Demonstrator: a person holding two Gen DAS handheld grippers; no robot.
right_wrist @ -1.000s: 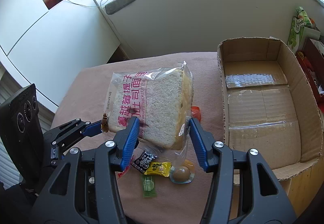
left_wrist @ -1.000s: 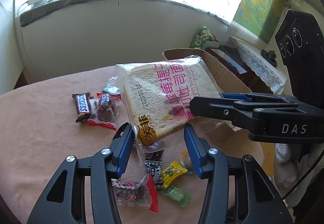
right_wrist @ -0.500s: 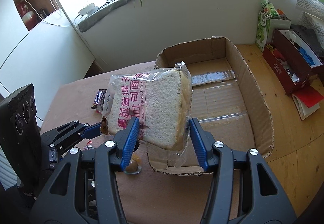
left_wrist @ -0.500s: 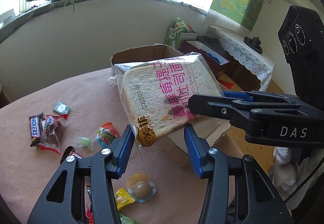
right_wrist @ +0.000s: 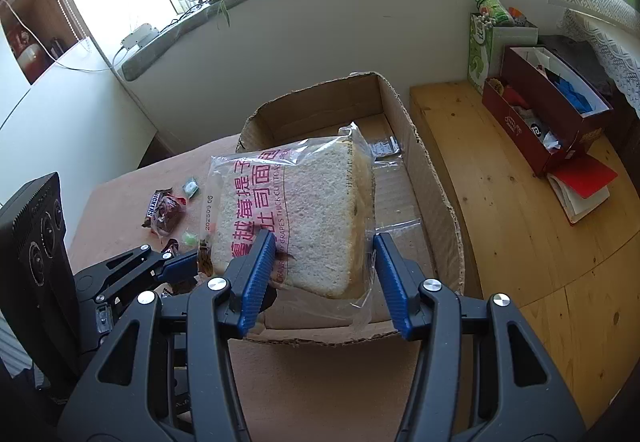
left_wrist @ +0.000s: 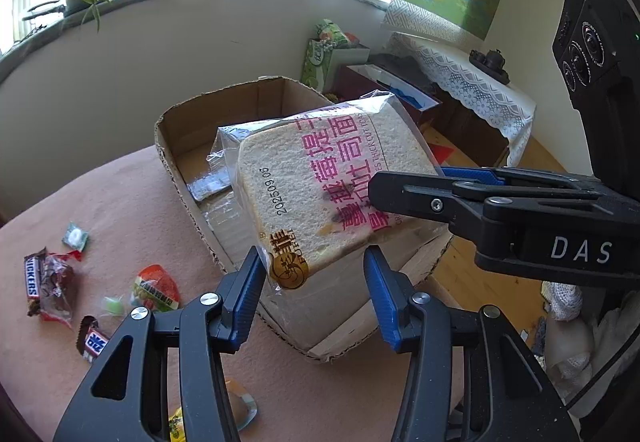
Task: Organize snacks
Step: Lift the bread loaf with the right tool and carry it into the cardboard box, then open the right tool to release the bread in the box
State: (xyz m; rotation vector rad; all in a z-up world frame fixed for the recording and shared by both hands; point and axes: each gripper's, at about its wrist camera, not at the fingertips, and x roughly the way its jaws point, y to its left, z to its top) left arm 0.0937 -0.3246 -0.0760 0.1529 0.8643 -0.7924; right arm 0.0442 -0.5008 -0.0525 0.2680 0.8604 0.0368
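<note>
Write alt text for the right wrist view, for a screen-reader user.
The right gripper and left gripper hold a bagged bread loaf in the air above an open cardboard box on a tan-covered table. Small wrapped snacks lie on the table at left; a wooden floor and a red box are at right.

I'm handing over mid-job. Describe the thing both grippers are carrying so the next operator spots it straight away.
Find the open cardboard box at the edge of the pink-covered table. Held in the air over it, between the left gripper and right gripper, is a bag of bread: thick white slices in clear plastic with pink lettering. It is far bigger than the small wrapped sweets on the table.
</note>
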